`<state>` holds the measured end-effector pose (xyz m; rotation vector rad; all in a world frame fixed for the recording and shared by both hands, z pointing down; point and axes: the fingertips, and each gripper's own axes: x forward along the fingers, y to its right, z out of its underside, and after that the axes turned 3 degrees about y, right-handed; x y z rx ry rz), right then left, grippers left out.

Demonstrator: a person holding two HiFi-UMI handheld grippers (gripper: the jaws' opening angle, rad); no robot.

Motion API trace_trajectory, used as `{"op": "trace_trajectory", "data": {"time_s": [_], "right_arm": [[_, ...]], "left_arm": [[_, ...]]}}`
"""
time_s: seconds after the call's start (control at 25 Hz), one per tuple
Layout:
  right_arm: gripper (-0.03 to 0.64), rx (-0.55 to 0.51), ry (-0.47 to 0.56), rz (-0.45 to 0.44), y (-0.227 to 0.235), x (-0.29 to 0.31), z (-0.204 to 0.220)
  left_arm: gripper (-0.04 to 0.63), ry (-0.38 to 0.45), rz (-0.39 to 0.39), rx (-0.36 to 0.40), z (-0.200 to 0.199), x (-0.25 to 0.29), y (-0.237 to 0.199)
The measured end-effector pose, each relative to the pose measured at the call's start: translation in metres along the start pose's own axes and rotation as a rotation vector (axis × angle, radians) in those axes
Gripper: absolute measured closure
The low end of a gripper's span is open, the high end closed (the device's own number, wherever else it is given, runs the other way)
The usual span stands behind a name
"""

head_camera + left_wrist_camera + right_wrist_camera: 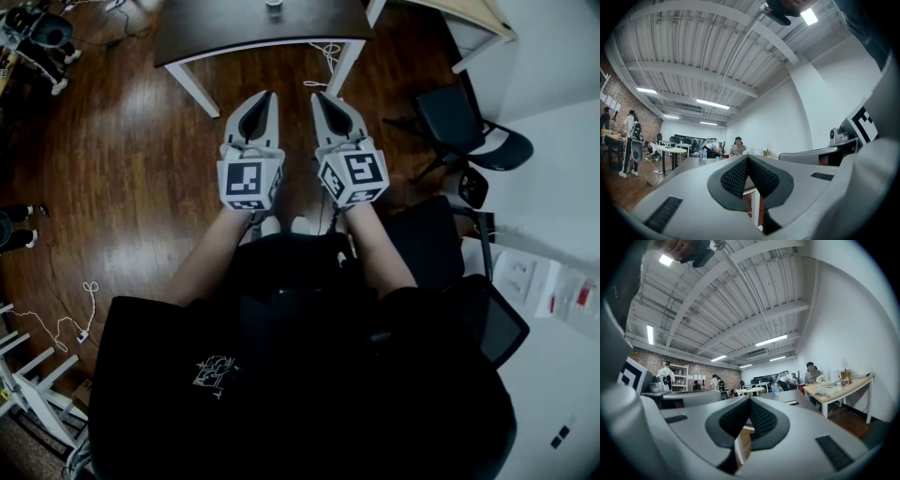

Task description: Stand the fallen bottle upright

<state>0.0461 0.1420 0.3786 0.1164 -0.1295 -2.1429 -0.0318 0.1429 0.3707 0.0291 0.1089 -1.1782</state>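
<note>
**Waiting short of the table, pinched shut on nothing**

Holding the left gripper (pixel 271 94) and the right gripper (pixel 316 95) side by side and level above the wood floor (pixel 141 159), just short of the dark table (pixel 216 28). Pressing both pairs of jaws fully together, with nothing between the pads. Spotting only a small clear shape, seemingly the bottle (pixel 273 5), at the table's far edge, well apart from both tools. Too small to tell lying from upright, or any contents.
</note>
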Motion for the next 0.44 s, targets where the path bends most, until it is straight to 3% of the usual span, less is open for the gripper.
{"op": "trace_trajectory", "data": {"time_s": [0.44], "right_arm": [[0.611, 0.002, 0.005, 0.0, -0.0027, -0.0078, -0.0027]], "left_arm": [[0.6, 0.003, -0.002, -0.002, -0.0041, -0.0071, 0.0066]]}}
